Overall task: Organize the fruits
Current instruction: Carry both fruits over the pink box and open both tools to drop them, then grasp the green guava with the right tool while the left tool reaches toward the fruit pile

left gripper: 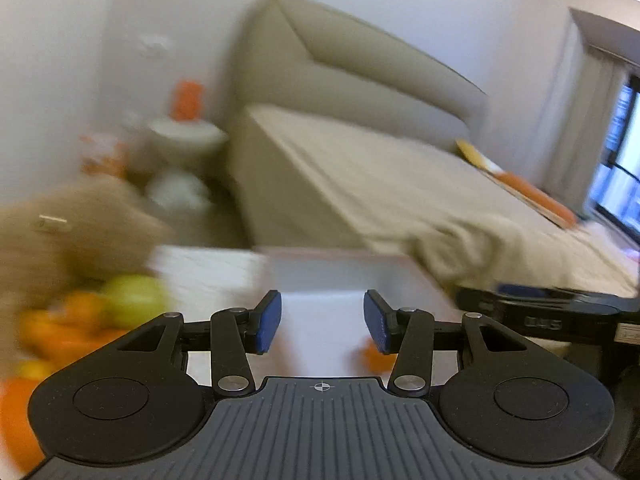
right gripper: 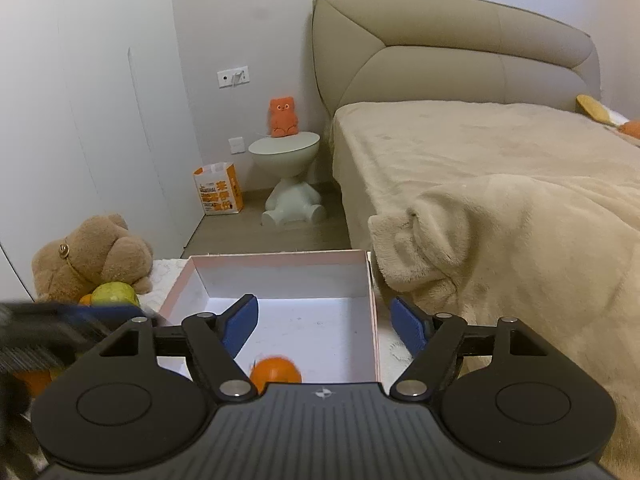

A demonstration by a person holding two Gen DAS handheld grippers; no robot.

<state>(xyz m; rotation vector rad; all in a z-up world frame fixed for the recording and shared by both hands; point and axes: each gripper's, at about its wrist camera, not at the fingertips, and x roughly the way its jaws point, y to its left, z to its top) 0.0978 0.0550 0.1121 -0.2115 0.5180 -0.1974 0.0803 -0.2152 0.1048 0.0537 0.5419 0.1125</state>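
Note:
An open white box (right gripper: 372, 280) with pink edges stands on the floor by the bed. One orange (right gripper: 276, 372) lies inside it near the front. My right gripper (right gripper: 324, 322) is open and empty, above the box. My left gripper (left gripper: 322, 318) is open and empty, over the box (left gripper: 340, 272) in a blurred view; an orange (left gripper: 374, 358) shows by its right finger. A pile of oranges (left gripper: 68, 328) and a green fruit (left gripper: 134, 298) lies to the left; the green fruit (right gripper: 114, 294) also shows in the right wrist view.
A brown teddy bear (right gripper: 96, 256) sits behind the fruit pile. A bed with a beige blanket (right gripper: 500, 208) runs along the right. A white side table (right gripper: 286, 152) with an orange plush and a paper bag (right gripper: 218, 194) stand by the far wall.

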